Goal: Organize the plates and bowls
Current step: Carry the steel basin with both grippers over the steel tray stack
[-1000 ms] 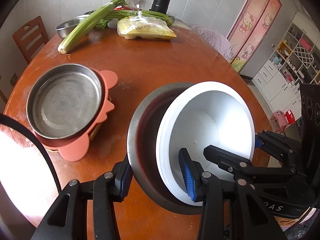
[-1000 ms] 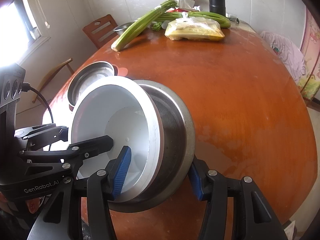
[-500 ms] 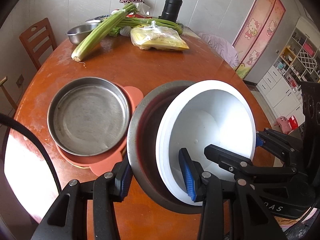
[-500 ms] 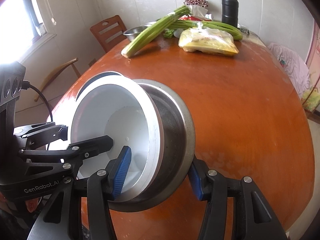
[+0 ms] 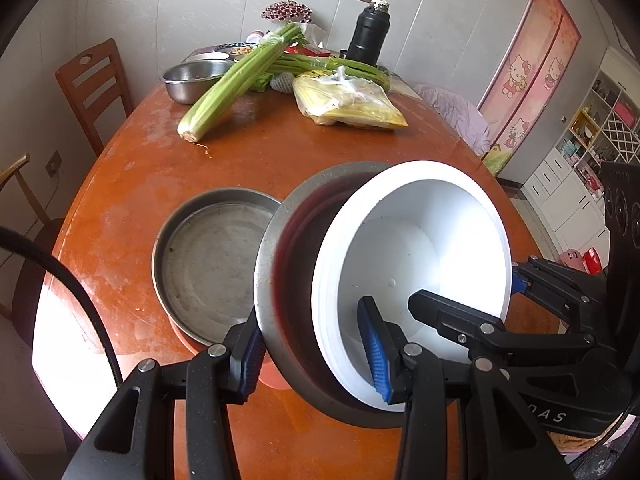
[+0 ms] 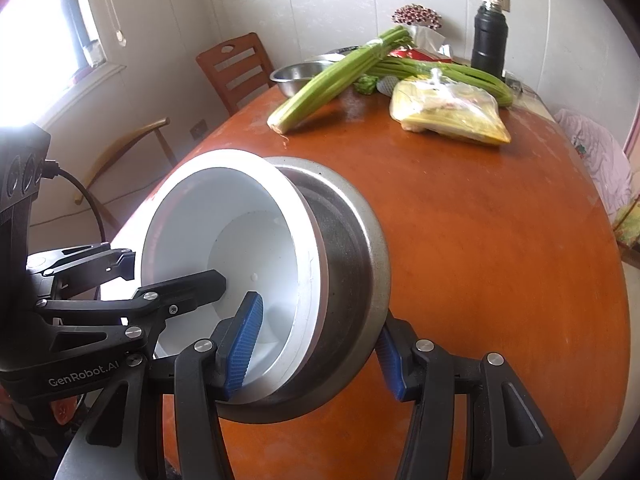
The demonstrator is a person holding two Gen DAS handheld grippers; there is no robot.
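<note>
1. Steel and white plastic make up the load: a steel bowl [image 5: 280, 280] with a white bowl [image 5: 412, 264] nested inside it, carried tilted above the bench [image 5: 256, 160] at the centre of both views.
2. The left tongs [image 5: 316, 356] pinch the near rim of the pair, one blue pad outside the steel wall and one inside the white bowl, at the lower centre of the left view.
3. The right tongs [image 6: 316, 356] clamp the opposite rim in the same way, lower centre of the right view. Both sets sit at a middling width, closed on the two walls together.
4. My reading is that the step in hand is carrying the nested bowls toward the stack at left centre of the left view.
5. That stack is a shallow steel plate [image 5: 208, 264], empty, resting on an orange plate [image 5: 272, 380] of which only an edge shows below it.
6. The carried bowls overlap the plate's right edge in the picture and hang above it.
7. The next move probably calls for levelling the bowls, centring them over the plate, lowering, then spreading both tongs together.
8. Both bowls look empty. A second steel bowl [image 5: 192, 80] at upper left sits beside celery [image 5: 236, 84]; its contents are unclear.
</note>
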